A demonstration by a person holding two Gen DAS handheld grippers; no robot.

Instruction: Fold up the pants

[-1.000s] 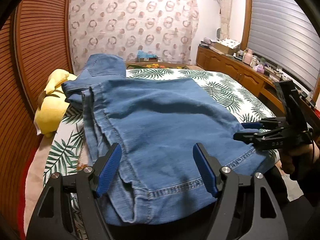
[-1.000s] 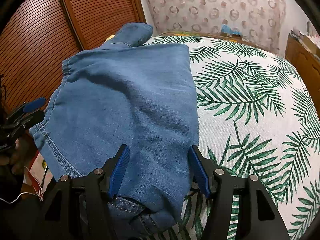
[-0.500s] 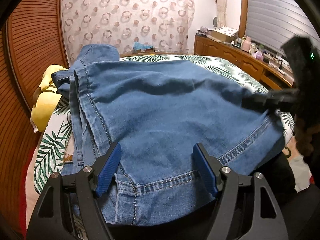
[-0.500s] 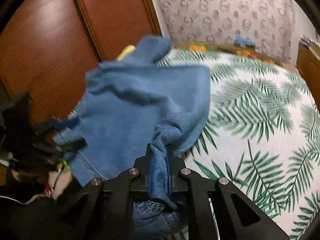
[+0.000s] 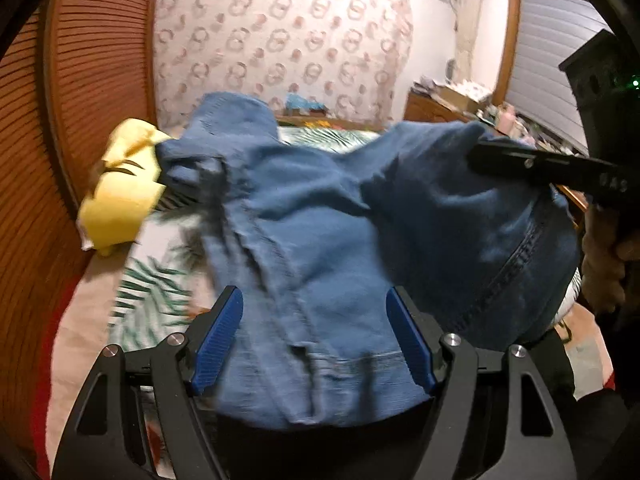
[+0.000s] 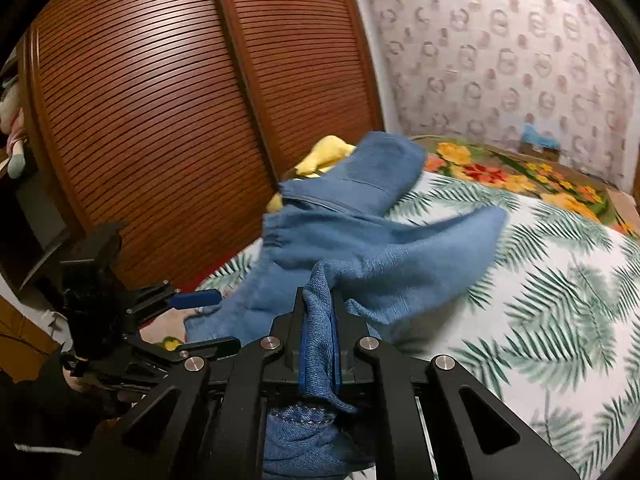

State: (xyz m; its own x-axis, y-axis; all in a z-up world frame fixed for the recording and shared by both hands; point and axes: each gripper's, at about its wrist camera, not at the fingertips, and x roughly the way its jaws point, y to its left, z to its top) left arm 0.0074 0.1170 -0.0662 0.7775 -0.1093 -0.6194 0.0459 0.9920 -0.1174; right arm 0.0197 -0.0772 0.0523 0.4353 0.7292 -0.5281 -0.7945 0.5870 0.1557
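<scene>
Blue denim pants [image 5: 320, 240] lie on the leaf-print bed, one leg end folded up at the far side. My right gripper [image 6: 319, 300] is shut on a bunched fold of the pants [image 6: 380, 248] and holds that side lifted off the sheet. In the left wrist view the right gripper [image 5: 484, 148] appears as a black bar at the right, with denim draped below it. My left gripper [image 5: 314, 336] is open. Its blue pads straddle the near hem without pressing on it. It also shows at the left of the right wrist view [image 6: 208, 322].
The bed sheet [image 6: 560, 300] has green palm leaves, with a floral blanket [image 6: 500, 172] at its far end. A yellow cloth [image 5: 120, 200] lies beside the pants by the slatted wooden doors [image 6: 160, 120]. A cluttered wooden cabinet [image 5: 440, 108] stands at the right.
My right gripper closed on the pants' edge and rose, pulling that side up into a bunched ridge. The left gripper stayed open over the near hem and shifted slightly.
</scene>
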